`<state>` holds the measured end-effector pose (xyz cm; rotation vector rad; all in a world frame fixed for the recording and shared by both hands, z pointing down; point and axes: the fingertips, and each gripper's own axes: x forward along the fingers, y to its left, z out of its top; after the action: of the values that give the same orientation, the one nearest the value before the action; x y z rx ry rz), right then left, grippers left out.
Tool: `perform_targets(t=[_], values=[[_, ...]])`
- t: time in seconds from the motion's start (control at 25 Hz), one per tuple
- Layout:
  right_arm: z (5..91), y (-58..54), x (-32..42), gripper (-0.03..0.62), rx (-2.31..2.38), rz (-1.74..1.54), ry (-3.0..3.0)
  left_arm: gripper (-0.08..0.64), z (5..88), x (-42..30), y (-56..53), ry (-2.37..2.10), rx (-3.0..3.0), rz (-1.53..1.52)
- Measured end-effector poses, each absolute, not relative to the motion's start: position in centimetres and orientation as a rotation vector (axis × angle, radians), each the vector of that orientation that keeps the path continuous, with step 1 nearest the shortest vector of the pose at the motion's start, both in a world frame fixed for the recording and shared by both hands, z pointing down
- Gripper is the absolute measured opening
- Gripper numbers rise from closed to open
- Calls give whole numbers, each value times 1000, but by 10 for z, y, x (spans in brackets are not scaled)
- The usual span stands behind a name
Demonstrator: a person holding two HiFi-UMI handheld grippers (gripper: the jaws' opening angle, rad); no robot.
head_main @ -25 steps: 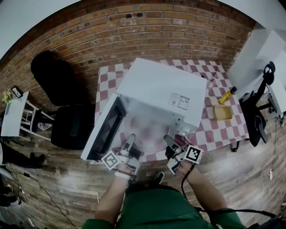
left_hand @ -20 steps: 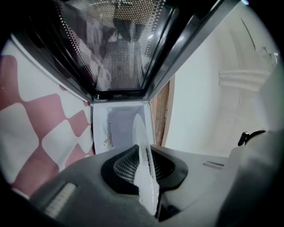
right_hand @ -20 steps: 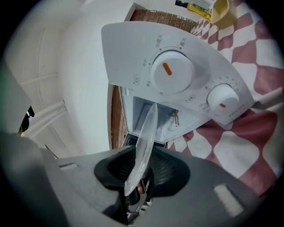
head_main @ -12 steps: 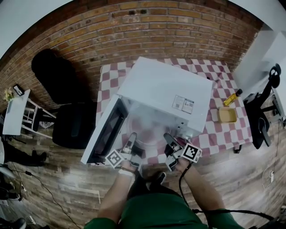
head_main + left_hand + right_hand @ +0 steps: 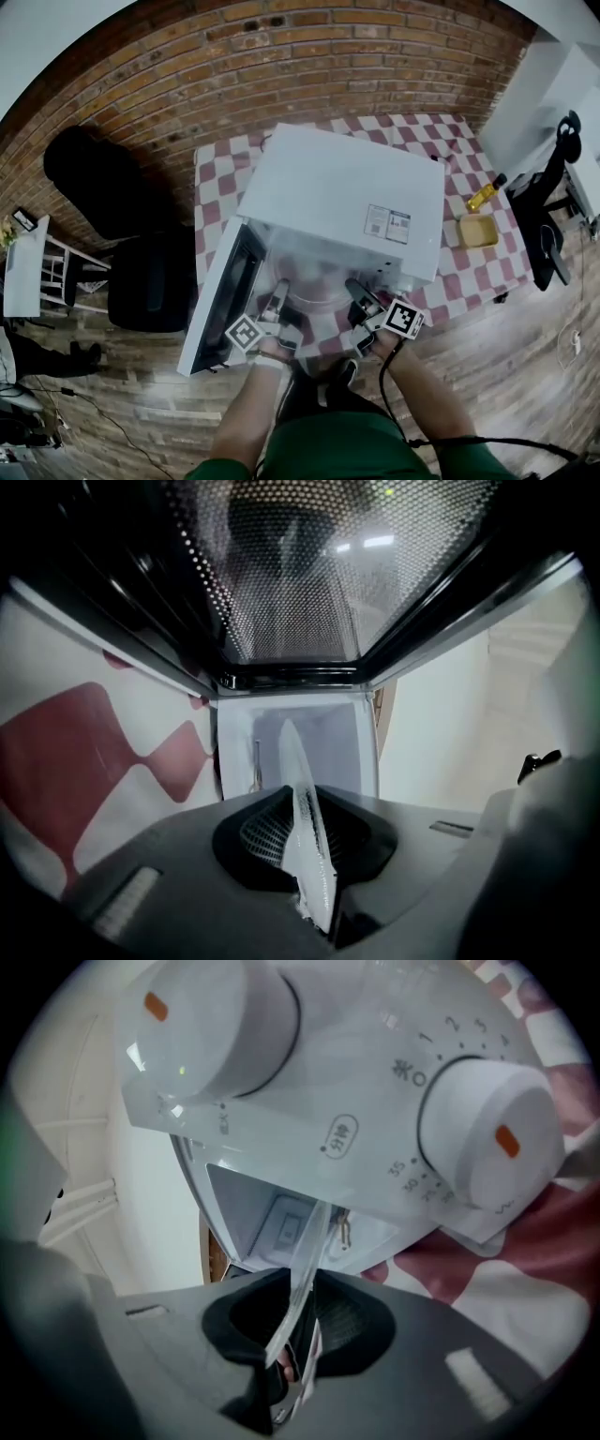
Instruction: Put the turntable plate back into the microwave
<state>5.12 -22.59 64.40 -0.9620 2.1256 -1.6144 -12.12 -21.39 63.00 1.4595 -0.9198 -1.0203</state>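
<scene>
**Item count**

- Microwave (image 5: 347, 197): one, fitted with one door (image 5: 217, 292).
- Control dials: two, the first dial (image 5: 220, 1021) and the second dial (image 5: 492, 1133), each with one orange mark.
- Label (image 5: 388, 223) on the microwave top: one.
- Turntable plate (image 5: 317, 279): one.
- Hand-held grippers: two, namely the left hand-held gripper (image 5: 279, 292) and the right hand-held gripper (image 5: 357, 291).
- Marker cubes: two, the left cube (image 5: 242, 333) and the right cube (image 5: 404, 319).
- Desk (image 5: 217, 178): one, covered in red-and-white checks.
- Bottle (image 5: 483, 197): one.
- Yellow container (image 5: 476, 231): one.
</scene>
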Motion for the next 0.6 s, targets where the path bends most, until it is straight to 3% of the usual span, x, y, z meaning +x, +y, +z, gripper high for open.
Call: perform_targets(t=[0.6], values=[[664,-259,50,70,-1066,-1565,2047,57,655,-123,-254,-922,1447,-972]])
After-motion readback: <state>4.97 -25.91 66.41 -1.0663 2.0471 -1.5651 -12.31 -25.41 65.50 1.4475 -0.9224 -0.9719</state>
